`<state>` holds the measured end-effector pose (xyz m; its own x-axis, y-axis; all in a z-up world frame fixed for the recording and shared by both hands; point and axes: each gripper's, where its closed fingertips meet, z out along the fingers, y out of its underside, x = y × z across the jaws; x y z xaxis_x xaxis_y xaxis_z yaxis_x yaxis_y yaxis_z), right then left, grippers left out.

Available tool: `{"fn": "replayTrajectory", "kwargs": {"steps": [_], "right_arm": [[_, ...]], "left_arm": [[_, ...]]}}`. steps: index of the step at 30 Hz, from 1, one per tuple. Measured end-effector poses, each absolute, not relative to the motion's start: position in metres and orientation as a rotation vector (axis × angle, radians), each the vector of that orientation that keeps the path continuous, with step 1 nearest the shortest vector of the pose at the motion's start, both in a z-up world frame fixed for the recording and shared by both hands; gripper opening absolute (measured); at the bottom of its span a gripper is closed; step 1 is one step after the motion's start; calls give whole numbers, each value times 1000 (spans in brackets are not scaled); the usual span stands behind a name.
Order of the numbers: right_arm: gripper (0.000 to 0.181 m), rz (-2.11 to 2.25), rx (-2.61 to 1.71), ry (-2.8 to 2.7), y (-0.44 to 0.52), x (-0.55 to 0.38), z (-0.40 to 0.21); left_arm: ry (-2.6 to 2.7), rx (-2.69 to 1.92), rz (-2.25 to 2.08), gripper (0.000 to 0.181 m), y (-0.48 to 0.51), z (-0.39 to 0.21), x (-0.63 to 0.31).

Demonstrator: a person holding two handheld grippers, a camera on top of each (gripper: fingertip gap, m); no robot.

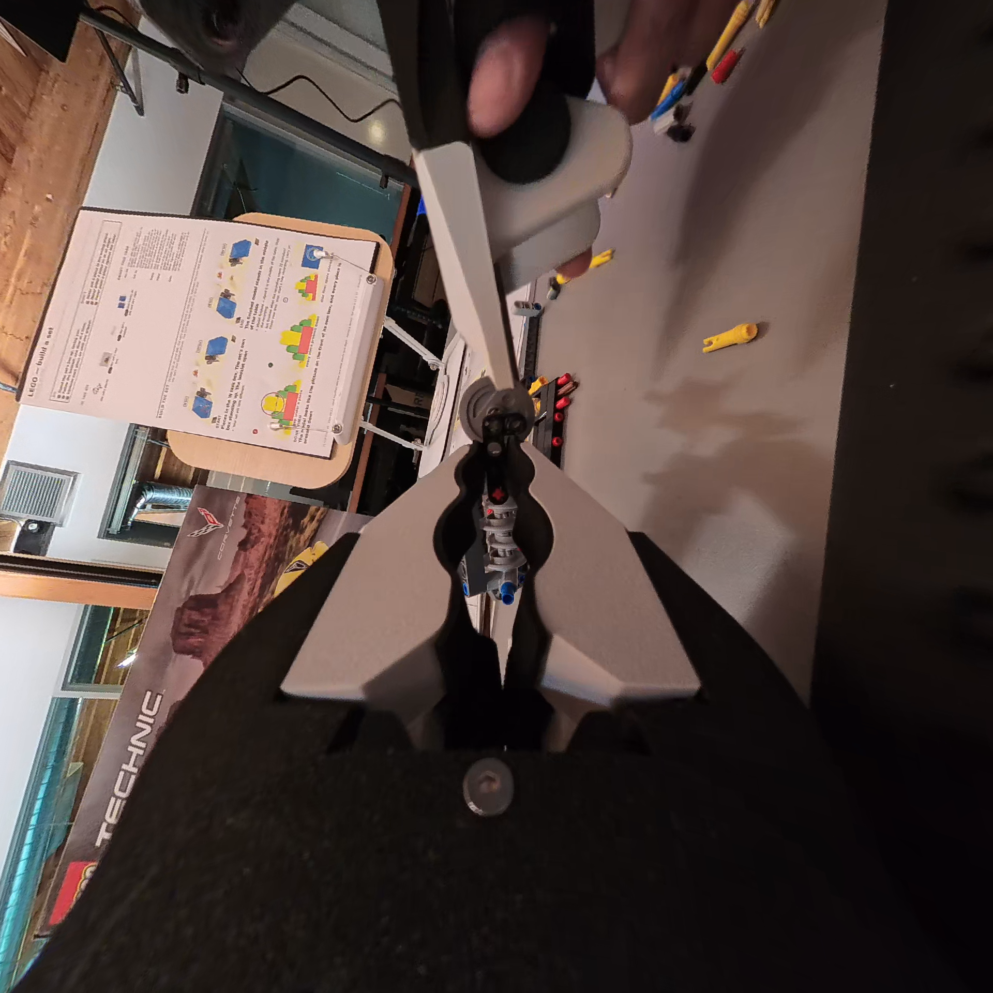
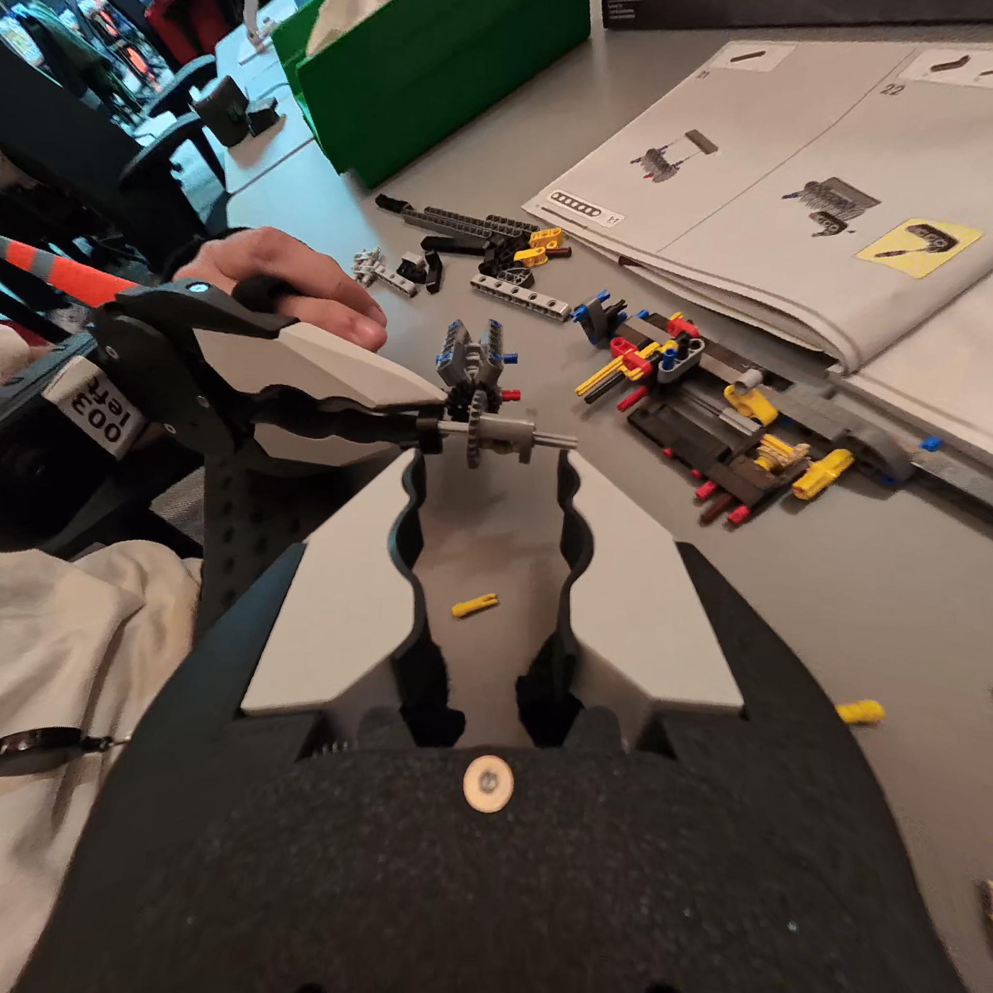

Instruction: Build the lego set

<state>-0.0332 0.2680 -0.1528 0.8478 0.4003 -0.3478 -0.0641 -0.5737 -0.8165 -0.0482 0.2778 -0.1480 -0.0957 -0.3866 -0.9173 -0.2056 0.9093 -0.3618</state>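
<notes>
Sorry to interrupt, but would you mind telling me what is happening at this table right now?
A person is building a Lego set with handheld tongs. The left tongs are shut on a small gear assembly, holding it above the grey table. The right tongs are open just in front of its protruding grey axle, gripping nothing. Loose pieces and an open instruction booklet lie beyond.

Light: we see dim, even indoor lighting; the grey table (image 2: 806, 618) shows soft, faint shadows.
Blur: we note motion smear on the hand (image 1: 505, 80) and on loose yellow pins (image 2: 860, 711).
Distortion: strong wide-angle bending at the edges; the right side of the left wrist view is black.
</notes>
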Motion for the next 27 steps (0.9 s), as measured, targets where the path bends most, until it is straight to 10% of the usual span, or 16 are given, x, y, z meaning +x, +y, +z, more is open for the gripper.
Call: {"fn": "replayTrajectory", "kwargs": {"steps": [4, 27], "right_arm": [[23, 662, -2061, -208, 272, -31, -149], [22, 725, -2265, -169, 258, -32, -169]], "left_arm": [[1677, -438, -156, 6, 276, -148, -49], [1735, -366, -91, 6, 266, -164, -52]]}}
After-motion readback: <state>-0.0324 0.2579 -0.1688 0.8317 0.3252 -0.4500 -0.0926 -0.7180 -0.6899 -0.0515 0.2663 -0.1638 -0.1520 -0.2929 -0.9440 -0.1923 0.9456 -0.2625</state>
